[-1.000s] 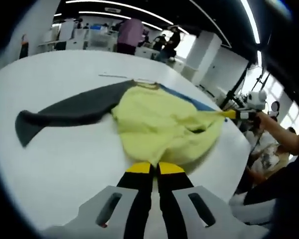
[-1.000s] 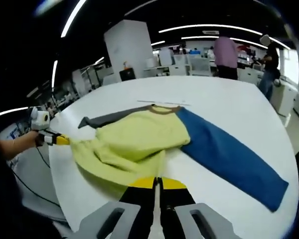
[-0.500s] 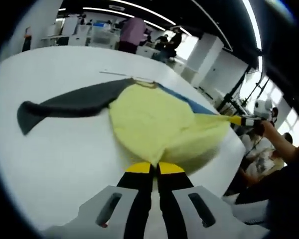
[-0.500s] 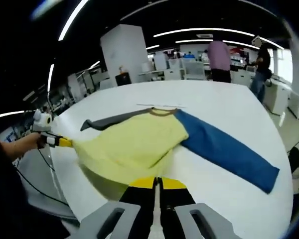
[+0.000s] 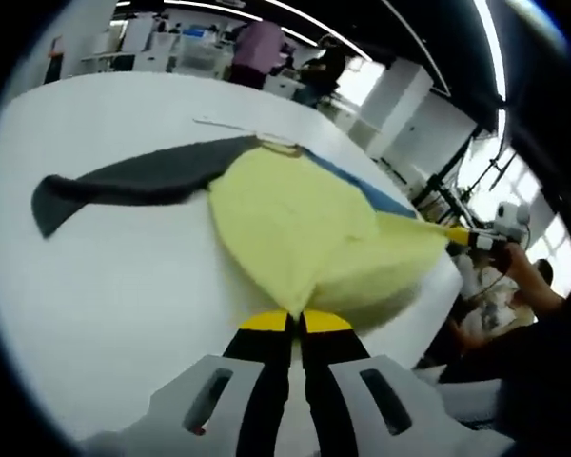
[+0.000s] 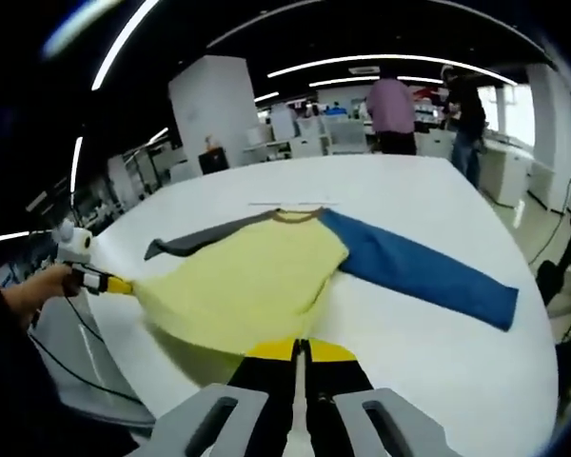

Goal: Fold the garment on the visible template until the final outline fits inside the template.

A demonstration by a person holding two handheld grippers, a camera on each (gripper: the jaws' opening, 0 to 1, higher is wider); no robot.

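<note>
Yellow-tipped jaws of the left gripper and right gripper are pinched shut on the garment, low in both frames, stretched over the white table. Tugging unevenly could drag it off.

From the left gripper view we look along our own jaws, low over the white table, at the hem corner of the garment close in front, facing toward its collar and the far room; the right gripper enters from the right; from the right gripper view we face the same way from the hem's other corner, with the left gripper at left; both views share the garment and the table.
</note>
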